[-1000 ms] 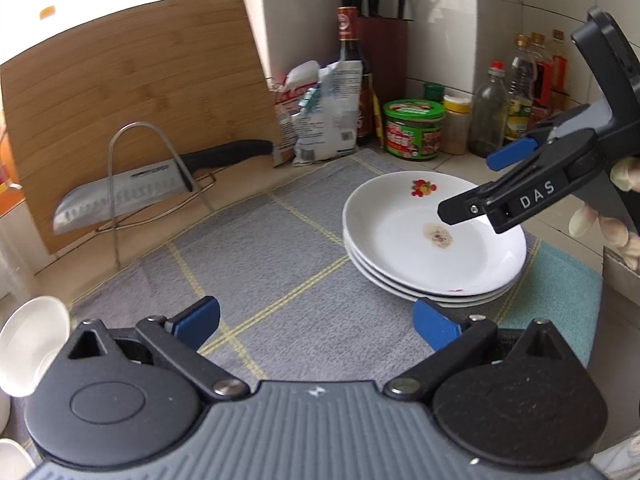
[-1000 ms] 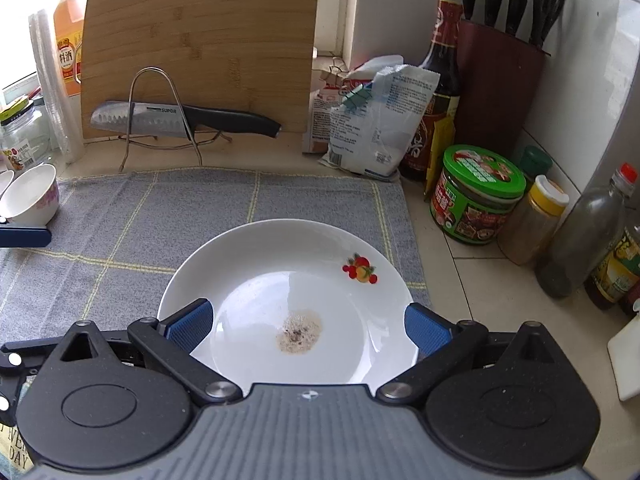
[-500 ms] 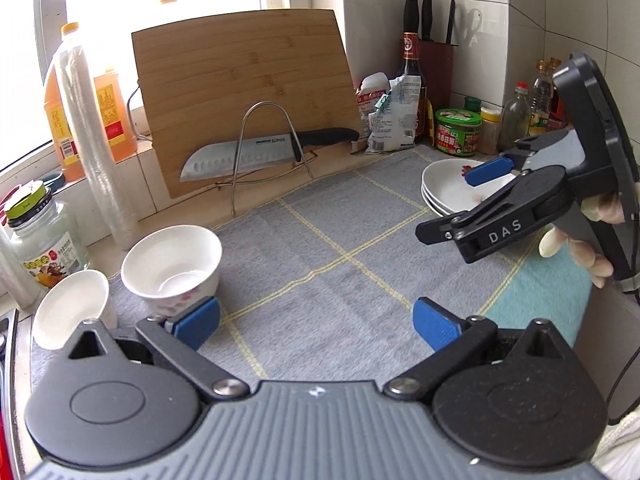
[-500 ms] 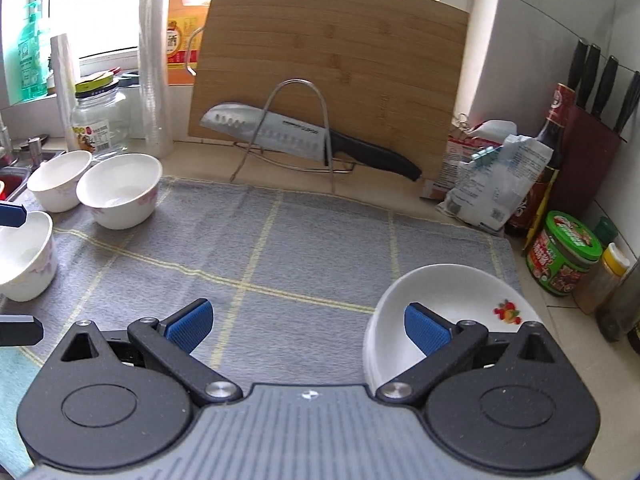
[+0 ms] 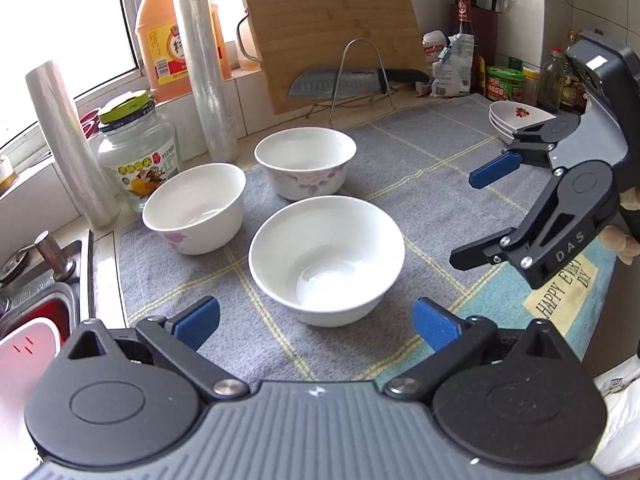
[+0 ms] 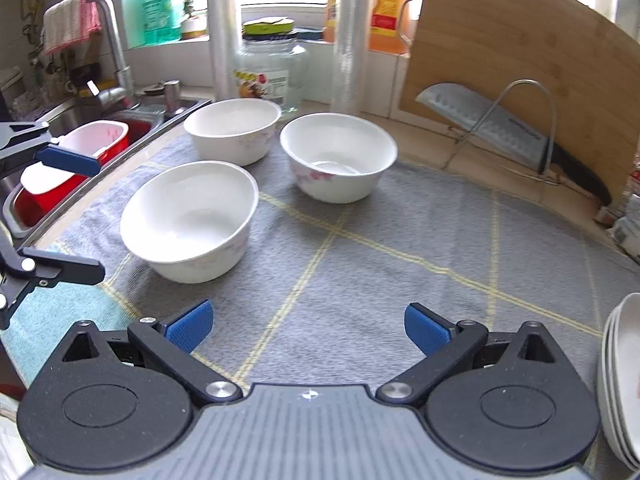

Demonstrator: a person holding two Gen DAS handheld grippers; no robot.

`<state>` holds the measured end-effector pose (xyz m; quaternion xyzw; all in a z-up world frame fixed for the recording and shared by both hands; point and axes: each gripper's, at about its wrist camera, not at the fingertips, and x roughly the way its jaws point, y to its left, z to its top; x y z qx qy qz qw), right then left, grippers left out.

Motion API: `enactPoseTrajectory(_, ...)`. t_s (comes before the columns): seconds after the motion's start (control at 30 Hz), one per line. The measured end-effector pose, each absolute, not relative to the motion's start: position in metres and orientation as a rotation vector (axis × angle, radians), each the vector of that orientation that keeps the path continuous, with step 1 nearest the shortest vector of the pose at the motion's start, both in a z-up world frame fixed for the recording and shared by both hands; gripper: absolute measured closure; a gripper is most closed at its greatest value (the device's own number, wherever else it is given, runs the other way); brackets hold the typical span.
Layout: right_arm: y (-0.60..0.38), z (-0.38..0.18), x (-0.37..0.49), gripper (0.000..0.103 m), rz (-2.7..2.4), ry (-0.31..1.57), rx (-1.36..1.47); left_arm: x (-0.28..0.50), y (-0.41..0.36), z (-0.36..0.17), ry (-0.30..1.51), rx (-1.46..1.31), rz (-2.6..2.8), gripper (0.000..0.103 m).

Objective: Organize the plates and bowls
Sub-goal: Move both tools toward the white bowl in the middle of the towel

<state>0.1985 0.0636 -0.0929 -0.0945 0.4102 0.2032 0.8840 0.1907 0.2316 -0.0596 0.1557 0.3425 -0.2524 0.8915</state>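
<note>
Three white bowls stand upright on the grey mat. In the left wrist view the nearest bowl (image 5: pixel 326 256) sits just ahead of my open, empty left gripper (image 5: pixel 316 320); two more bowls (image 5: pixel 195 208) (image 5: pixel 305 162) stand behind it. A stack of white plates (image 5: pixel 516 118) lies at the far right. My right gripper (image 5: pixel 476 216) hovers open at the right. In the right wrist view my right gripper (image 6: pixel 308 326) is open and empty over bare mat, the bowls (image 6: pixel 190 220) (image 6: pixel 338 162) (image 6: pixel 232 130) ahead left, the plate stack (image 6: pixel 620 376) at the right edge, my left gripper (image 6: pixel 70 212) at the left.
A cutting board (image 5: pixel 332 28) and a knife on a wire rack (image 5: pixel 356 80) stand behind the mat. A glass jar (image 5: pixel 138 148), film rolls (image 5: pixel 202 60) and an oil jug (image 5: pixel 176 28) line the back left. A sink (image 6: pixel 76 148) lies left. Bottles and a knife block (image 5: pixel 478 40) fill the back right.
Both grippers have swung left, away from the plate stack and towards the three bowls. The plates now sit at the right edge of both views. Both grippers stayed open.
</note>
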Motion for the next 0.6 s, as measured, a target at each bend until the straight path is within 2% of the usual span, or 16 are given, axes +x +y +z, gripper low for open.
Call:
enactPoseTrajectory(0.3,0.097,-0.111,0.202,0.0,0.52,0.876,-0.25,0.211,0.254,-0.088,0.791,0.288,-0.551,0.001)
enactPoseTrajectory(0.6,0.11,-0.108,0.208,0.0,0.561,0.823,-0.337,0.22,0.253,-0.094,0.777,0.387,-0.603,0.001)
